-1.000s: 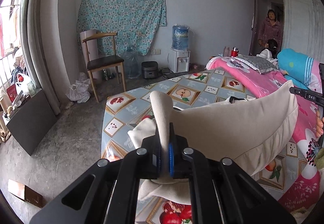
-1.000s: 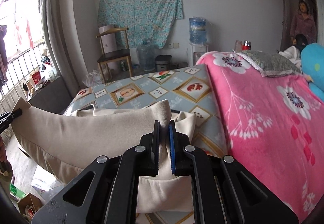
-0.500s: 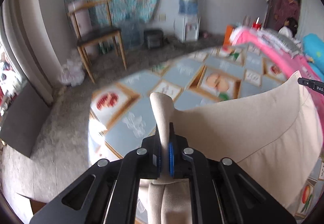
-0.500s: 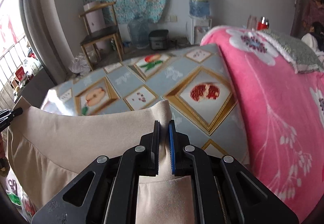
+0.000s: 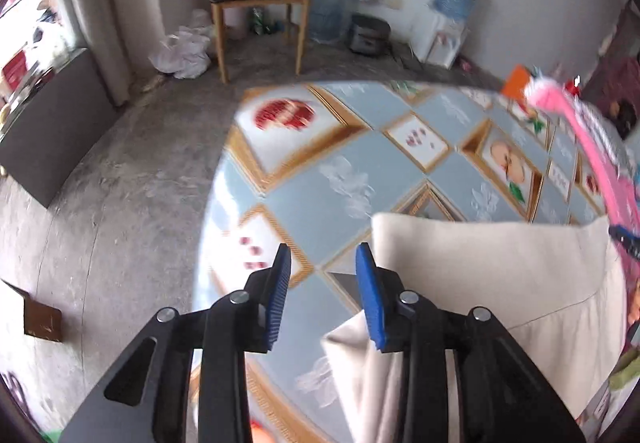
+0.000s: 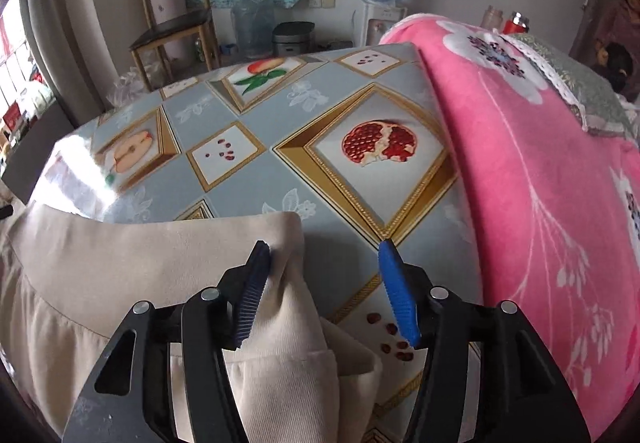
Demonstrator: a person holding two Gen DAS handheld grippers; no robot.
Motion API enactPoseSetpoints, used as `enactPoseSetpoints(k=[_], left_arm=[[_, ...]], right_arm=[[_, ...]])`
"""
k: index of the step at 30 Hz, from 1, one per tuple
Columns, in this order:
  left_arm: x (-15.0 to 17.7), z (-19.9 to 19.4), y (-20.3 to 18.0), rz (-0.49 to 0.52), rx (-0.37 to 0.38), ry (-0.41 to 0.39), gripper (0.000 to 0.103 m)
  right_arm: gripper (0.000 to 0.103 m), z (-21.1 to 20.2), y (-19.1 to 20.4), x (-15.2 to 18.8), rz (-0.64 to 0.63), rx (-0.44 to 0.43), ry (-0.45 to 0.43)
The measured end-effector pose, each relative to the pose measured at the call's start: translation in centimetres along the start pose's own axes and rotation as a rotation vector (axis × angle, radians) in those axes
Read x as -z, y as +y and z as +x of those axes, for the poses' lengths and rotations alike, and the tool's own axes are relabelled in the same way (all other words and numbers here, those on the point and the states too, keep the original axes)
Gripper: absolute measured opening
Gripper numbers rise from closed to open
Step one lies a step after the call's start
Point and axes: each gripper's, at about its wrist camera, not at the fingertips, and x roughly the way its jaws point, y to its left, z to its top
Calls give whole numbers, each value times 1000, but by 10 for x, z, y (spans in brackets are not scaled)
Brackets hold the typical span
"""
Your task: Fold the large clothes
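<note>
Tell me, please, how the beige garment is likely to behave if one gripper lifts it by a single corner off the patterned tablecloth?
The beige garment would probably hang limp: its edge already curls and bunches beside the right gripper. It looks fairly light, lying in soft folds. On the glossy tablecloth it may slide when pushed rather than hold its fold. Both grippers' jaws have just been opening, so neither grips it.

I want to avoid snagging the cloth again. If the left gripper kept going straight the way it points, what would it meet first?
Probably the patterned table cover: the open left gripper frames only that; the beige garment lies just beside it.
</note>
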Motion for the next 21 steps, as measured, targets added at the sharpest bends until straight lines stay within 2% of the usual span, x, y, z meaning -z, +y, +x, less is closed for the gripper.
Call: enactPoseSetpoints(k=[2, 3, 5, 8, 10, 13, 17, 19, 21], left_arm=[[8, -27, 3, 12, 3, -47, 33], [14, -41, 1, 26, 23, -63, 33], [27, -64, -8, 63, 80, -76, 36], [58, -89, -26, 111, 163, -74, 56], [80, -93, -39, 133, 190, -48, 58], [117, -82, -48, 125, 204, 19, 58], [154, -60, -49, 113, 130, 63, 58], [164, -55, -47, 107, 139, 37, 58], [166, -51, -46, 110, 144, 26, 60]], right_arm=[[56, -24, -9, 5, 23, 9, -41], [56, -39, -12, 10, 31, -1, -61], [65, -67, -16, 20, 44, -43, -89], [67, -105, -12, 48, 43, -95, -102], [67, -120, -4, 70, 27, -126, -84], [44, -127, 11, 103, 2, -177, -16], [37, -112, 24, 140, 3, -191, 84], [36, -98, 25, 154, 2, -169, 119], [36, -91, 23, 160, 16, -181, 110]])
